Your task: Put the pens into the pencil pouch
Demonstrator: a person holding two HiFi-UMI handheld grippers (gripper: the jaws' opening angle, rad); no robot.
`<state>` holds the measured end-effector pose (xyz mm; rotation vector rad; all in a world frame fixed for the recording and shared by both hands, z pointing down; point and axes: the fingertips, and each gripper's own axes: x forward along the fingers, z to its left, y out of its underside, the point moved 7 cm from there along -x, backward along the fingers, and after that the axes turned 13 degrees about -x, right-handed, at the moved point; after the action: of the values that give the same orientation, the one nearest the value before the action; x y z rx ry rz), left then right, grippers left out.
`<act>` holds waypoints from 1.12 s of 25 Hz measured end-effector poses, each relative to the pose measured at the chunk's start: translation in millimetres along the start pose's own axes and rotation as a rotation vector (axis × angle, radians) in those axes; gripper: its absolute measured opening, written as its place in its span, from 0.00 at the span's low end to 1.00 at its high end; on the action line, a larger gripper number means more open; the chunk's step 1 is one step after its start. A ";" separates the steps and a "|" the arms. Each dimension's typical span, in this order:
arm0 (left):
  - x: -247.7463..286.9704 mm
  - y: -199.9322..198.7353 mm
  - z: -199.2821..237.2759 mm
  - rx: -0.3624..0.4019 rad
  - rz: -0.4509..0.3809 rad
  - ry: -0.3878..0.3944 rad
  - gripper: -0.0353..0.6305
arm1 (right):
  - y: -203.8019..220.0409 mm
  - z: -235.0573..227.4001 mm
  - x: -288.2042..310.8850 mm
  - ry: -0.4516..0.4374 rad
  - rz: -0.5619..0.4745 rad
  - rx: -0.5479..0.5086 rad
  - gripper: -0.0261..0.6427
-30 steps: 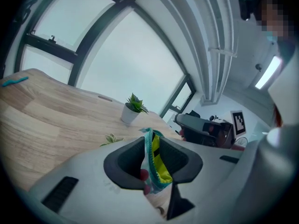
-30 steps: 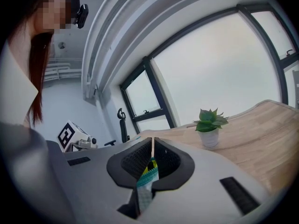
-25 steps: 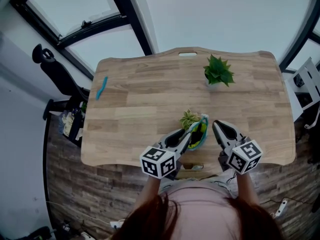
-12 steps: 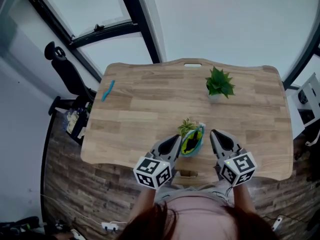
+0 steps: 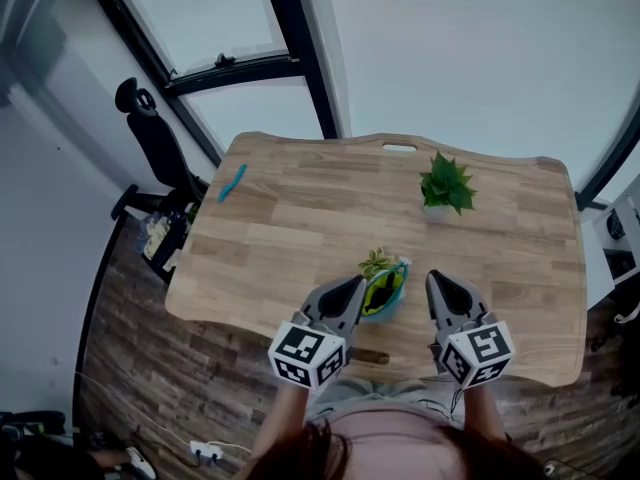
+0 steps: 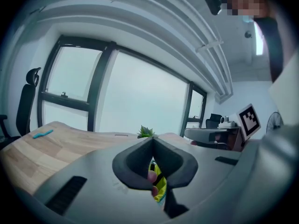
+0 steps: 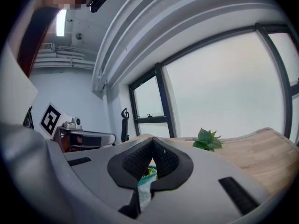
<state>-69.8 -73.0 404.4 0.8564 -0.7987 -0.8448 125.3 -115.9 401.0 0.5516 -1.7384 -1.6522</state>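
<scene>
The teal pencil pouch (image 5: 384, 290), with a yellow rim and a dark inside, stands open near the table's front edge. My left gripper (image 5: 360, 284) is shut on its left rim. In the left gripper view the yellow rim (image 6: 160, 185) and something pink show just behind the closed tips (image 6: 152, 140). My right gripper (image 5: 432, 276) is shut just right of the pouch, a narrow gap apart in the head view. In the right gripper view, the pouch's teal zipper edge (image 7: 148, 172) shows below the closed tips (image 7: 152, 140). A blue pen (image 5: 232, 181) lies far off at the table's left edge.
A small pale plant (image 5: 377, 262) stands right behind the pouch. A larger green plant (image 5: 445, 182) stands further back on the right. The wooden table (image 5: 300, 228) ends just in front of me. A black office chair (image 5: 150, 158) stands beyond its left side.
Both grippers have risen a little toward me and rolled slightly. The pouch has stayed at the left gripper's tips. The blue pen has not moved on the table.
</scene>
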 end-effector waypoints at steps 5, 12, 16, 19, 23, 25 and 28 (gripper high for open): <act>-12.9 -10.0 -5.2 0.040 -0.021 0.013 0.06 | -8.6 10.7 -8.3 0.046 -0.038 -0.043 0.04; -39.3 -19.5 -5.4 0.068 -0.029 0.050 0.06 | -18.8 35.5 -21.4 0.139 -0.058 -0.067 0.04; -57.0 -18.9 -1.4 0.073 -0.032 0.058 0.06 | -21.5 56.0 -28.0 0.166 -0.038 -0.093 0.04; -69.6 -19.2 0.1 0.074 -0.037 0.067 0.06 | -22.4 70.1 -33.8 0.181 -0.037 -0.104 0.04; -86.6 -19.5 0.2 0.086 -0.042 0.086 0.06 | -30.5 86.2 -43.6 0.207 -0.048 -0.123 0.04; -94.8 -19.9 0.6 0.085 -0.050 0.092 0.06 | -35.5 94.2 -48.0 0.207 -0.059 -0.129 0.04; -105.9 -18.6 -1.4 0.094 -0.057 0.100 0.06 | -41.0 104.5 -53.0 0.210 -0.069 -0.128 0.04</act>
<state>-120.0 11.9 361.6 1.0010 -0.7333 -0.8124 81.6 -9.7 353.7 0.7044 -1.4671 -1.6737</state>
